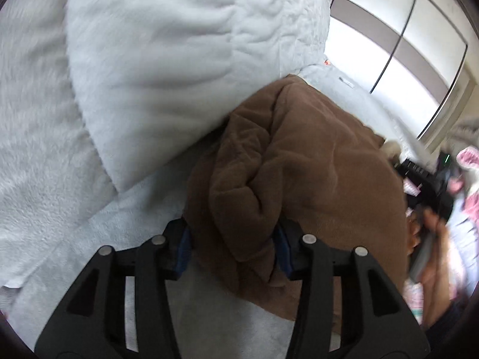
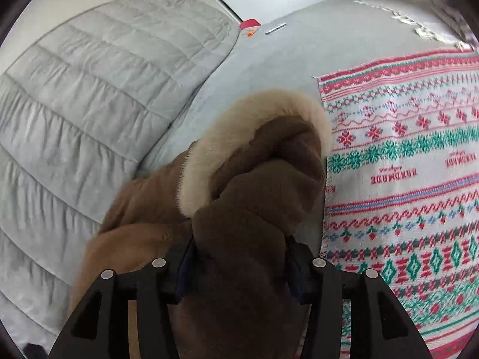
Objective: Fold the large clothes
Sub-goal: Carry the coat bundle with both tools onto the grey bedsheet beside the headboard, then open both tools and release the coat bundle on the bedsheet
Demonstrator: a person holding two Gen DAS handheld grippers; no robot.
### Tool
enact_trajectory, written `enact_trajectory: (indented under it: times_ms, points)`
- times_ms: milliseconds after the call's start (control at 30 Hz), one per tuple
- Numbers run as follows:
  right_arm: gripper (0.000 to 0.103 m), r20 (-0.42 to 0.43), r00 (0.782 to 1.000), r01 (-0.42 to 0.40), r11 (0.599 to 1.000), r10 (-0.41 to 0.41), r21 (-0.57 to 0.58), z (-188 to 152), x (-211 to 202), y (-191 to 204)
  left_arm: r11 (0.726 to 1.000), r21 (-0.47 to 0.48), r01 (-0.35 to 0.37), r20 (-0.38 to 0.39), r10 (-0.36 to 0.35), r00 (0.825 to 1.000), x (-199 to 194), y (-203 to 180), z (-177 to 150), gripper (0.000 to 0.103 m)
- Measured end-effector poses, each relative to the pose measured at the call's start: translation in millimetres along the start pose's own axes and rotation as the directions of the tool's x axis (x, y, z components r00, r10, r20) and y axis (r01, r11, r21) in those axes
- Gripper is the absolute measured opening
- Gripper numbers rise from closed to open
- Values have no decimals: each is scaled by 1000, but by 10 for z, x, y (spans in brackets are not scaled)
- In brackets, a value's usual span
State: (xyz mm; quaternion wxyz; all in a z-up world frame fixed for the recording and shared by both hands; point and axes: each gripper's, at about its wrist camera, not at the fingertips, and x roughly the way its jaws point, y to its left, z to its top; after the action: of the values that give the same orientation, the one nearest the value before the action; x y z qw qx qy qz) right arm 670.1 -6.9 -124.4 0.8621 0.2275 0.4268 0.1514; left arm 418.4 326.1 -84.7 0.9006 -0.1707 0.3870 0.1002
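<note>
We have the brown fleece garment (image 1: pixel 302 161) bunched up over a pale grey bed surface (image 1: pixel 143 206), gripped at two places. In the left wrist view, a thick rolled fold of it runs down between the fingers of our left gripper (image 1: pixel 233 257), whose blue pads (image 1: pixel 184 251) press in on the fabric from both sides, so the jaws are clamped on the garment. The rest of it spreads away to the right in a broad wrinkled mass.

In the right wrist view, our right gripper (image 2: pixel 238 272) likewise has its fingers closed on a darker brown wad of the same garment (image 2: pixel 239 239). Just beyond the grip, a cream fur trim (image 2: pixel 209 149) curls around the brown fabric.

To the left of the garment lies a pale grey quilted comforter (image 2: pixel 89 95), stitched in rectangular panels. To its right, a knitted blanket (image 2: pixel 404 179) patterned in red, green and white lies flat on the bed, its edge just beside the garment. At the far end of the bed rest a small flat silver object (image 2: pixel 275 28) and something red (image 2: pixel 250 24), too small to identify.
</note>
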Motion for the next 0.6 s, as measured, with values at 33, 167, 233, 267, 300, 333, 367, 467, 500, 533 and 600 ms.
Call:
enact_trajectory:
  times_ms: [33,167,233,267,300,333,367,467,500,533,600]
  points:
    - [52,-17,1000,11,1000,-12,-17,36,1,43,1000,9,-15,-4,15,1000,4,-16,-2,51]
    - [59,-81,997,-2,999,6,44,136,-37,-4,999,-35,15,-15,-15,1000,-70,39,57,54]
    - [63,-59,998,17,1000,-16,10,64,-171,21,999,-39,23,-7,-23,1000,-121,64,91,57]
    - [66,-37,999,38,999,-39,-28,27,-268,40,999,-30,16,-3,-16,1000,-83,83,91,59]
    - [68,-19,998,60,996,-61,-61,-10,-370,46,1000,-9,0,7,0,1000,-130,73,92,59]
    - [68,-9,998,62,995,-63,-75,-33,-450,19,1000,-2,-5,9,5,1000,-146,66,85,60]
    - [69,-6,999,48,995,-48,-82,-64,-553,-4,1000,3,-11,11,11,1000,-196,49,93,60]
    - [69,5,1000,-4,997,4,-78,-140,-825,-51,1000,-25,-19,30,20,999,-349,48,105,59]
    - [69,6,1000,-24,995,25,-97,-206,-925,-35,999,-32,-16,42,18,999,-405,51,113,59]
    - [69,3,999,-40,992,40,-122,-276,-1019,-4,999,-37,-14,55,16,998,-453,49,127,59]
    - [69,-2,998,-64,981,64,-182,-448,-1197,95,999,-42,-12,88,15,996,-596,32,119,59]
